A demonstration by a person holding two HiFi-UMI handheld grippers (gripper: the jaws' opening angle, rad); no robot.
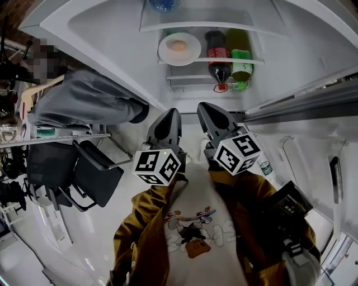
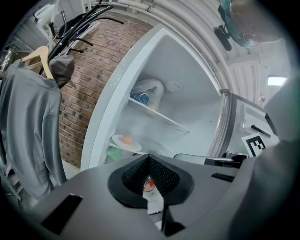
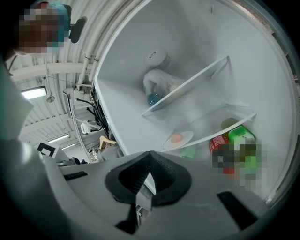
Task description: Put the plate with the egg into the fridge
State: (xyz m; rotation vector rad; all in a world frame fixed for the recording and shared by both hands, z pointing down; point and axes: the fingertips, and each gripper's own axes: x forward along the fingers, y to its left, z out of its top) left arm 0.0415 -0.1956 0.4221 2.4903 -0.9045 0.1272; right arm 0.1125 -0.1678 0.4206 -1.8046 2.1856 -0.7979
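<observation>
Nearest the lens, left gripper (image 1: 169,113) and right gripper (image 1: 208,107) are seen closed on nothing, jaws together, while the plate (image 1: 179,49) with the egg (image 1: 178,46) is set on the fridge shelf (image 1: 257,59) beside a cola bottle (image 1: 217,58), and what may be a blue bottle (image 1: 164,4) is cut off above.

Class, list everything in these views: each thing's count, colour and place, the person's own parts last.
fridge: one, white, open, ahead of both grippers
plate: one, white, inside the fridge
egg: one, pale orange, on the plate
dark bottle: one, red label, right of the plate
green bottle: one, green, beside the dark bottle
blue-capped bottle: one, on the upper shelf
garment: one, grey, on a hanger left of the fridge
left gripper: one, grey, shut and empty
right gripper: one, grey, shut and empty
</observation>
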